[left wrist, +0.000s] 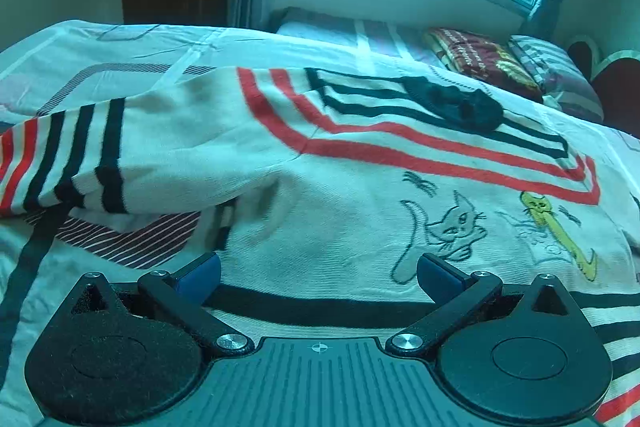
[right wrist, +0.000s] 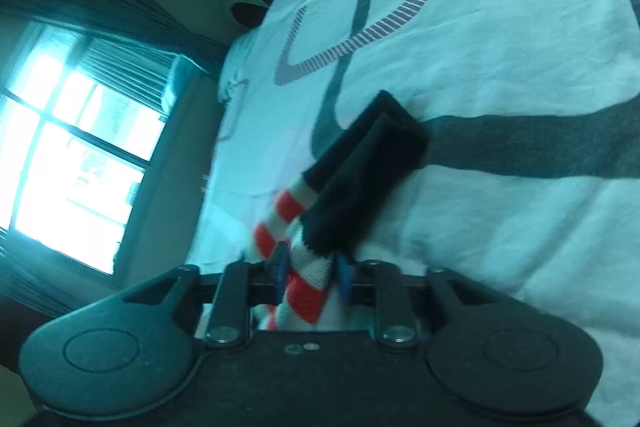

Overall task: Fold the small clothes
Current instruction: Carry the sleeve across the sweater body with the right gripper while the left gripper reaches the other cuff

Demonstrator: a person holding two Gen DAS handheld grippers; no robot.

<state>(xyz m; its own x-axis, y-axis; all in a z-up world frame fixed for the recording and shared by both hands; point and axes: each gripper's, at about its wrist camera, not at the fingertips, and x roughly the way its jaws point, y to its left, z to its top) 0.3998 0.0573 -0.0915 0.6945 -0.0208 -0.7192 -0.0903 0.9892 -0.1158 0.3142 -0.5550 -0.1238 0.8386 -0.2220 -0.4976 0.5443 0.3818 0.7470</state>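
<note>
Knitted sweater is lying at twelve o'clock of our wide-open left gripper; our right gripper is clamping its striped cuff.

The white sweater carries red and black stripes and cat drawings, lying on a white bedsheet with grey bands.

Your left gripper fills the bottom of its frame: a ribbed dark grey body with a small white crosshair mark at centre, two rounded black lobes at lower left and right, black link arms pinned by silver screws, and blue pads. Your right gripper looks the same (its blue pads barely show).
</note>
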